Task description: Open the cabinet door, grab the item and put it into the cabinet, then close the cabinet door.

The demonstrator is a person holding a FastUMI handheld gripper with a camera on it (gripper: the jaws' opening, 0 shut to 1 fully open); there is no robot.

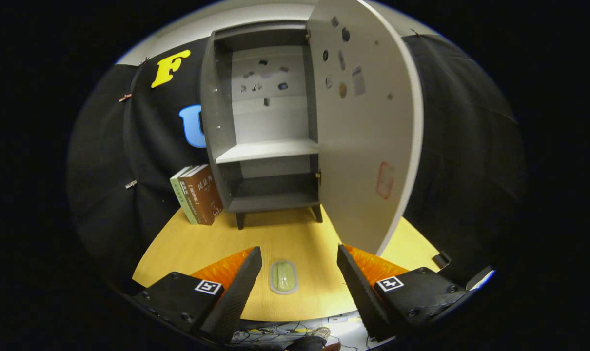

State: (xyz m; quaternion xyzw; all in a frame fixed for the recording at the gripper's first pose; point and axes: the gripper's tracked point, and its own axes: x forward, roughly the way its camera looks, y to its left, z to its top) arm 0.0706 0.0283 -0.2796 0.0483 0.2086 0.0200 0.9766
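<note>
Now, nearest you: your gripper (pixel 299 282) is released, its two black fingers (pixel 236 292) spread wide apart and pressing on nothing, orange panels showing behind each. Between them, nearer the left finger, the item (pixel 283 277) lies flat on the yellow tabletop (pixel 285 239). It is a small, pale green, rounded-oblong piece with a lighter grey rim, long axis pointing toward the cabinet; finer surface detail is too small to tell.

At 12 o'clock beyond the fingers stands the grey cabinet (pixel 265 126) on short dark legs, interior exposed, one pale shelf (pixel 268 150) across the middle and a lower compartment beneath. Its door (pixel 368 131) is swung fully open toward 1 o'clock, the inner face dotted with small stickers and a red outline mark.

At 10 o'clock, two books (pixel 197 195), one green and one brown, lean against the cabinet's left side.
</note>
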